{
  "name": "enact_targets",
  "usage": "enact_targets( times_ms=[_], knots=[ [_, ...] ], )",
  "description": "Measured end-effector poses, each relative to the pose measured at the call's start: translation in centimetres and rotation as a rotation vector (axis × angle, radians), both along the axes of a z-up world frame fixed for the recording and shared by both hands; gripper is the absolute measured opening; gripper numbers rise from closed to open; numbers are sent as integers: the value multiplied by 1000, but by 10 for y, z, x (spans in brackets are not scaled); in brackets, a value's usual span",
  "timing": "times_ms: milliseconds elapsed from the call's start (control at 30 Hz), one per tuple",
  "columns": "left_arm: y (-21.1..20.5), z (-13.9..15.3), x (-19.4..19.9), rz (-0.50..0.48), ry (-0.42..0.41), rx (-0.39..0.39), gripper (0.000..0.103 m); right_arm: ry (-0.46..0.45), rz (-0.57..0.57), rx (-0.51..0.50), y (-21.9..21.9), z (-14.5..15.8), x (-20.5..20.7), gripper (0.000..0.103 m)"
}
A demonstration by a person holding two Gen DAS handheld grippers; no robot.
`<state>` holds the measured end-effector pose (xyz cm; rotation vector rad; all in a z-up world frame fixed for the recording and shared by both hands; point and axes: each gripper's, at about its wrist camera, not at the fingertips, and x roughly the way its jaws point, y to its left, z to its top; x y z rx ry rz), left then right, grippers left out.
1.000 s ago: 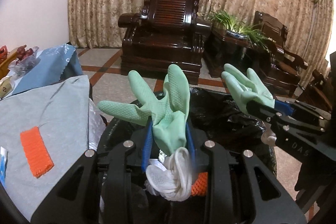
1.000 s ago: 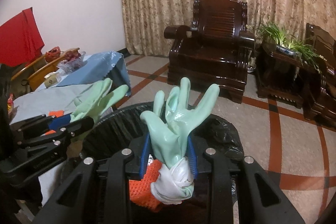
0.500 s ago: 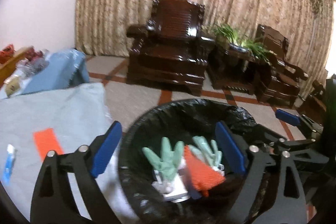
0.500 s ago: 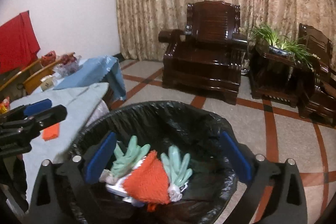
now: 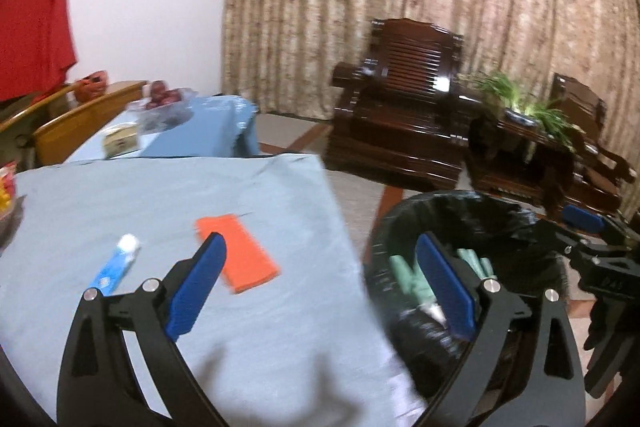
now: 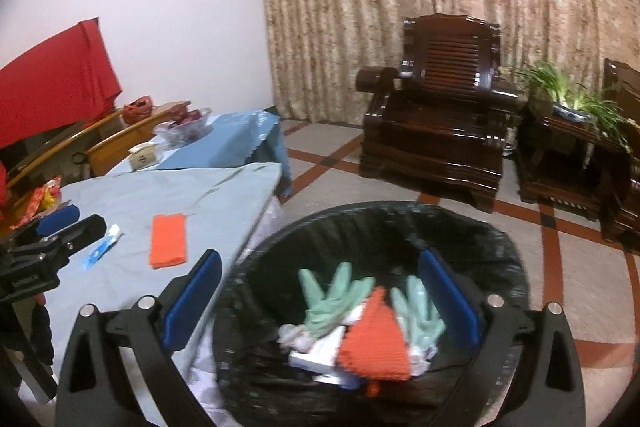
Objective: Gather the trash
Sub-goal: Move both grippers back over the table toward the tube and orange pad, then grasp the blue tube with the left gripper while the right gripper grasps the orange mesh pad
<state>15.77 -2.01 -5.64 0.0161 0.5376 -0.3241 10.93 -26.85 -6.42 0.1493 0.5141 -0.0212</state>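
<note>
A black-lined trash bin (image 6: pixel 472 227) stands on the floor beside the table. In it lie two green rubber gloves (image 6: pixel 332 297), an orange cloth (image 6: pixel 376 343) and white scraps. My right gripper (image 6: pixel 320 301) is open and empty above the bin. My left gripper (image 5: pixel 320 283) is open and empty over the table's right edge; the bin (image 5: pixel 480 211) is to its right. On the light-blue tablecloth (image 5: pixel 140 195) lie an orange cloth (image 5: pixel 240 255) and a blue-and-white tube (image 5: pixel 116 263), also seen in the right wrist view: cloth (image 6: pixel 168 241), tube (image 6: pixel 102 246).
A second blue-covered table (image 6: pixel 224 143) behind holds a small box (image 6: pixel 144 157) and a fruit bowl (image 6: pixel 186 125). Wooden chairs (image 6: pixel 120 143) stand at the left. A dark armchair (image 6: pixel 440 123) and a potted plant (image 6: pixel 572 103) stand before the curtain.
Both grippers opened and dropped the green gloves into the bin. The left gripper then swung left from over the bin toward the table.
</note>
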Motion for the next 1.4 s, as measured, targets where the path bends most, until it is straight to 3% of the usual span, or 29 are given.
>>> enact_targets(
  times_ms=[400,767,1400],
  knots=[
    [99,1,-2,182,-8,29,93,-12,170,-18,101,3,39,97],
    [163,-32,40,294,59,78,93,23,206,-32,151,-18,90,97],
    [191,-98,153,282,214,71,93,189,249,-74,196,-81,202,97]
  ],
)
